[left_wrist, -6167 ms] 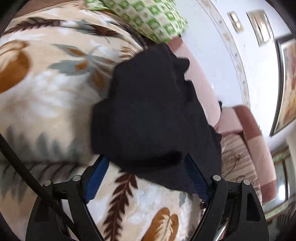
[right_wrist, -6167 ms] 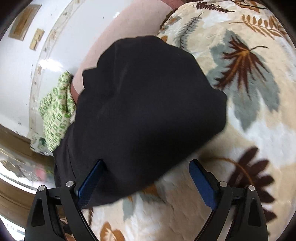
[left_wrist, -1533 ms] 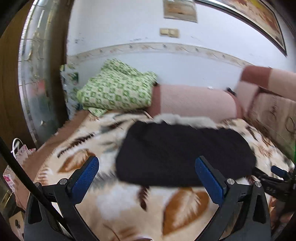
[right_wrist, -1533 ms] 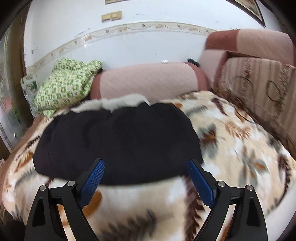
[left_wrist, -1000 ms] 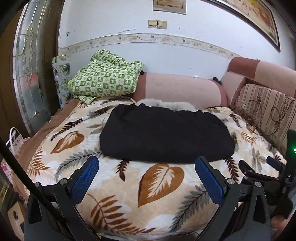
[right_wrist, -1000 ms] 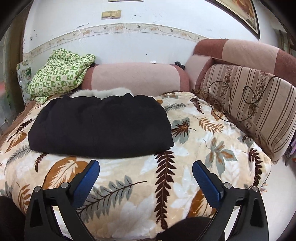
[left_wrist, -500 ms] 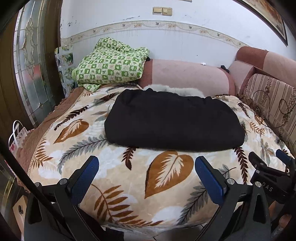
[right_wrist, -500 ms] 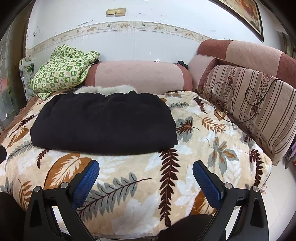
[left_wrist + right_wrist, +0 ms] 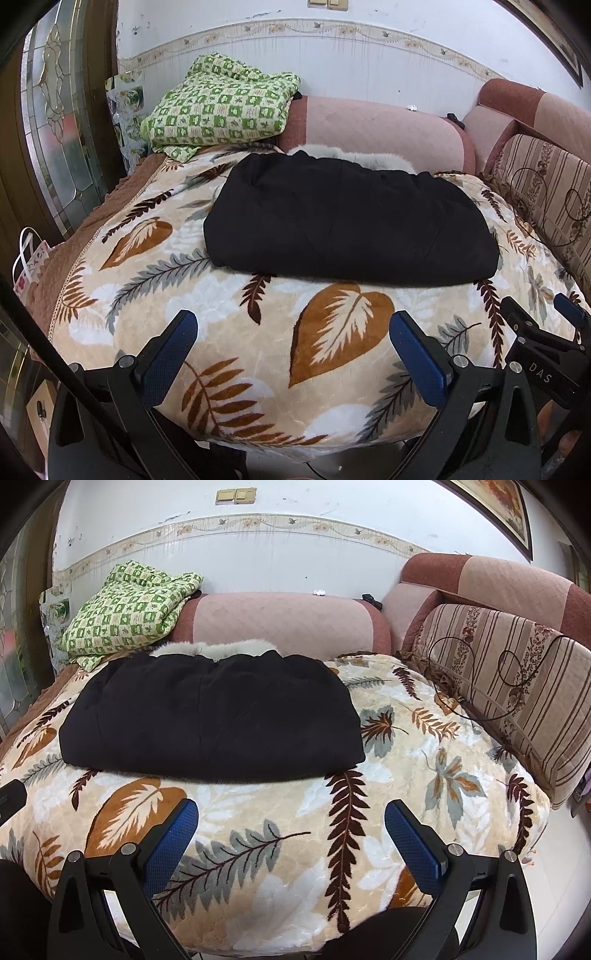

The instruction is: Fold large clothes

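Observation:
A black garment (image 9: 347, 225) lies folded into a flat rectangle on the leaf-patterned blanket (image 9: 229, 317); grey fur trim (image 9: 351, 157) shows at its far edge. It also shows in the right wrist view (image 9: 210, 712). My left gripper (image 9: 293, 343) is open and empty, held back over the blanket's near edge, well short of the garment. My right gripper (image 9: 291, 830) is open and empty, also back at the near edge. The right gripper also shows at the right edge of the left wrist view (image 9: 543, 332).
A green checked quilt (image 9: 221, 107) lies on the pink bolster (image 9: 373, 125) at the back left. A striped sofa cushion (image 9: 509, 686) lines the right side. A glass door (image 9: 62, 122) and a paper bag (image 9: 31, 266) stand at the left.
Both grippers let go of the garment and drew back from close above it to the blanket's near edge. The garment now lies folded and still. Little moved in the last half second.

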Demonstrator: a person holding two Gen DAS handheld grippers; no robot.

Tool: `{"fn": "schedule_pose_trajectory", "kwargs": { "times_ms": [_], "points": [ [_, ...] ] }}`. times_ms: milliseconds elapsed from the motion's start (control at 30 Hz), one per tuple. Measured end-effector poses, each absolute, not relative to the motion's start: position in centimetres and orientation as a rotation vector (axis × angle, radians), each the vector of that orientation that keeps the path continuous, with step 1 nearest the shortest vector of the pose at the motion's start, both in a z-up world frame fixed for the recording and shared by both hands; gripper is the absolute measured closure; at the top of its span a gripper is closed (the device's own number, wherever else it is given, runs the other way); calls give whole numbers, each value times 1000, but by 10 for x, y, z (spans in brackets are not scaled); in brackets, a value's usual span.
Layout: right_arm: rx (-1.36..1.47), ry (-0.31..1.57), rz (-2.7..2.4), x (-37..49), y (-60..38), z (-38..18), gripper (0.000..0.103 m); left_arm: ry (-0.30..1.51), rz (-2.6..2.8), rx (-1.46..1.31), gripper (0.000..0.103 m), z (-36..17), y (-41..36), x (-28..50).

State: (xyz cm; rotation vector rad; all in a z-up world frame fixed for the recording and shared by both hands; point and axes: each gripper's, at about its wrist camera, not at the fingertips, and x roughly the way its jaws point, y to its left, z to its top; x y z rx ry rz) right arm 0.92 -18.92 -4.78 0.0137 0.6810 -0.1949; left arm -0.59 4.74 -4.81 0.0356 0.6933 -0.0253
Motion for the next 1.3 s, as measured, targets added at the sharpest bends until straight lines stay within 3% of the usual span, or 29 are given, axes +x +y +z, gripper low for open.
{"fn": "schedule_pose_trajectory", "kwargs": {
  "times_ms": [1300],
  "points": [
    [-25, 695, -164, 17, -169, -57, 1, 751, -32, 37, 0, -70, 48, 3]
  ]
}}
